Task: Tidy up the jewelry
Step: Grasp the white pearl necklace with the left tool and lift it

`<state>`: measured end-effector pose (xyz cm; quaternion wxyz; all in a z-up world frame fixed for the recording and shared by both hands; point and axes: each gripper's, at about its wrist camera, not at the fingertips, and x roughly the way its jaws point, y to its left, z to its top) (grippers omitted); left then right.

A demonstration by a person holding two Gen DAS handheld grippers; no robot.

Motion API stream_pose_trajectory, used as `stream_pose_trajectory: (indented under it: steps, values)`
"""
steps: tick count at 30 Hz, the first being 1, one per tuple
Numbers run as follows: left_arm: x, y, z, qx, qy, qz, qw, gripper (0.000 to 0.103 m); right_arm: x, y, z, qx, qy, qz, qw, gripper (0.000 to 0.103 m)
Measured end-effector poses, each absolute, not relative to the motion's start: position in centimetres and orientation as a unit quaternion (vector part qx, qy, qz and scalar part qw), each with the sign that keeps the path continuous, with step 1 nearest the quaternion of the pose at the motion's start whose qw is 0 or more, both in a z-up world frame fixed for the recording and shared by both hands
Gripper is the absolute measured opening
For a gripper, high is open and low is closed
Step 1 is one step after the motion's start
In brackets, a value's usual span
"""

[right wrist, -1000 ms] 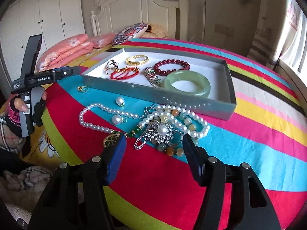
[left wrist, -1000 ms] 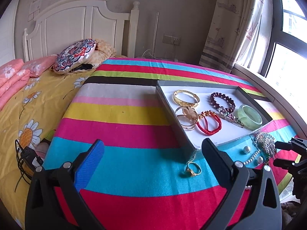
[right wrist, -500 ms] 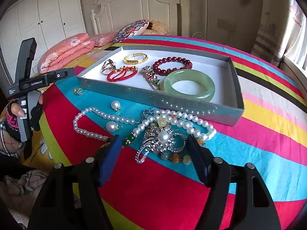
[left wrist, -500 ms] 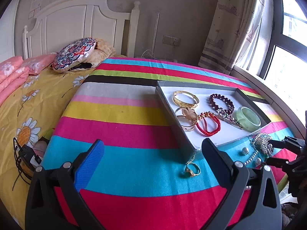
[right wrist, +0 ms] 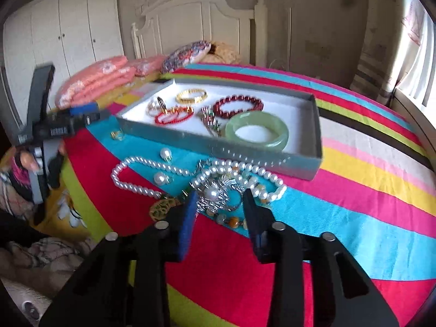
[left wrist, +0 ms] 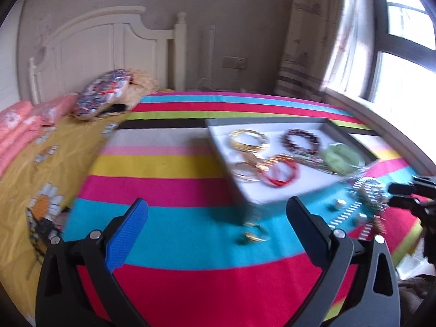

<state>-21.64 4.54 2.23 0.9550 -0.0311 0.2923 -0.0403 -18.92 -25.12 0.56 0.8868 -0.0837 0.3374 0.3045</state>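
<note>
A grey jewelry box (right wrist: 245,151) (left wrist: 218,147) on the striped bedspread holds a gold bangle (right wrist: 191,96), a dark red bead bracelet (right wrist: 238,106), a red bracelet (right wrist: 174,115), a green jade bangle (right wrist: 256,132) and a brooch. Before the box lie a pearl necklace (right wrist: 136,184), loose pearls and a silver pearl brooch (right wrist: 215,197). My right gripper (right wrist: 219,200) is open, its fingers either side of that brooch. My left gripper (left wrist: 216,219) is open and empty above the bedspread; a gold ring (left wrist: 254,234) lies beyond it, by the box's near corner.
The striped bedspread (left wrist: 174,245) covers the bed, with a yellow flowered sheet (left wrist: 41,163), pink pillows and a patterned cushion (left wrist: 105,96) near the white headboard. A window and curtain stand on the right. The left gripper shows in the right wrist view (right wrist: 46,130).
My right gripper has moved forward and narrowed around the silver pearl brooch. My left gripper has shifted; its view is blurred.
</note>
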Motion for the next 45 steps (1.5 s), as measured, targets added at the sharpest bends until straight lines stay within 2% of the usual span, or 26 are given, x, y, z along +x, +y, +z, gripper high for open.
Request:
stream_pose_trajectory:
  steps: [4,5,7,12,17,21,22,24,25,26,32,36,45]
  values:
    - [-22.2,1.4,2.1,-0.02,0.296,-0.089,0.951,0.101,-19.0,-25.7,0.6,-0.084,0.34,0.306,0.885,0.037]
    - [-22.4,0.6,2.2,-0.016,0.296,-0.104,0.949,0.101,-19.0,-25.8,0.5,-0.078,0.344,0.307,0.884,0.039]
    - [-22.9,-1.3,2.4,-0.004,0.296,-0.137,0.945,0.101,-19.1,-25.8,0.3,-0.07,0.351,0.313,0.88,0.05]
    - [-24.2,-6.8,1.4,0.085,0.305,-0.21,0.925,0.1,-19.4,-26.0,0.0,-0.071,0.353,0.309,0.88,0.05]
    - [-24.2,-9.8,-0.2,0.139,0.318,-0.231,0.909,0.088,-19.8,-26.1,-0.2,-0.062,0.354,0.318,0.877,0.05]
    - [-23.3,-9.8,-0.9,0.128,0.33,-0.243,0.903,0.084,-20.2,-26.1,-0.3,-0.065,0.354,0.325,0.875,0.05]
    - [-23.0,-9.6,-1.0,0.117,0.336,-0.252,0.9,0.077,-20.2,-26.1,-0.3,-0.064,0.354,0.324,0.875,0.051]
    - [-22.9,-9.3,-0.9,0.112,0.333,-0.264,0.898,0.054,-20.1,-26.4,-0.4,-0.06,0.355,0.321,0.876,0.053]
    - [-23.0,-9.3,-0.7,0.115,0.332,-0.277,0.894,0.025,-20.0,-26.5,-0.4,-0.058,0.355,0.32,0.876,0.054]
    - [-22.8,-9.3,-0.6,0.114,0.338,-0.281,0.891,0.007,-20.0,-26.6,-0.4,-0.056,0.356,0.32,0.876,0.055]
    - [-21.4,-8.9,1.1,0.082,0.343,-0.31,0.883,0.007,-20.2,-26.2,-0.7,-0.06,0.359,0.325,0.873,0.055]
    - [-19.2,-7.9,5.0,0.016,0.323,-0.332,0.886,0.007,-20.2,-26.2,-0.2,-0.055,0.348,0.323,0.878,0.055]
    - [-14.0,-7.8,13.6,-0.046,0.288,-0.343,0.893,0.007,-18.6,-24.6,-0.5,-0.089,0.363,0.303,0.877,0.055]
